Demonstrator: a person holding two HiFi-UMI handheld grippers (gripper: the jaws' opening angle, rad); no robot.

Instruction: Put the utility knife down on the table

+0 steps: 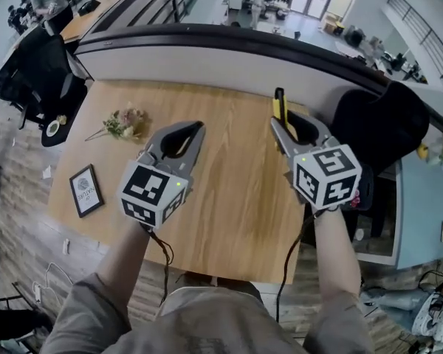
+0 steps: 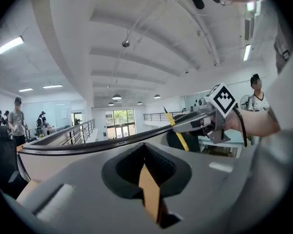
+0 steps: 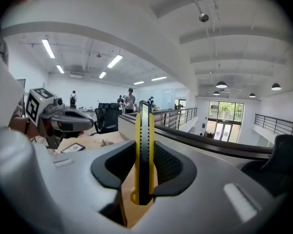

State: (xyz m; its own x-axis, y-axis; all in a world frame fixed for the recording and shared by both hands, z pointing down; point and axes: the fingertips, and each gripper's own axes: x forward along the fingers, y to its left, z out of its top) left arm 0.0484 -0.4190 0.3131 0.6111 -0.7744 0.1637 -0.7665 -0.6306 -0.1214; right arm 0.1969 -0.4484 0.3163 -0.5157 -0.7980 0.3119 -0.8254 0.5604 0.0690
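Observation:
The yellow and black utility knife (image 1: 280, 104) stands between the jaws of my right gripper (image 1: 278, 125), which is shut on it above the far right part of the wooden table (image 1: 229, 212). In the right gripper view the knife (image 3: 143, 145) points straight up out of the pads. The blade end is hidden. My left gripper (image 1: 198, 127) hovers over the middle of the table with its jaws closed together and nothing between them. From the left gripper view, the knife (image 2: 178, 133) shows as a slanted yellow strip held well clear of the tabletop.
A bunch of dried flowers (image 1: 125, 124) and a small framed card (image 1: 86, 190) lie on the table's left side. A curved low wall with a dark rail (image 1: 229, 46) runs behind the far edge. Black chairs stand at left (image 1: 44, 72) and right (image 1: 387, 127).

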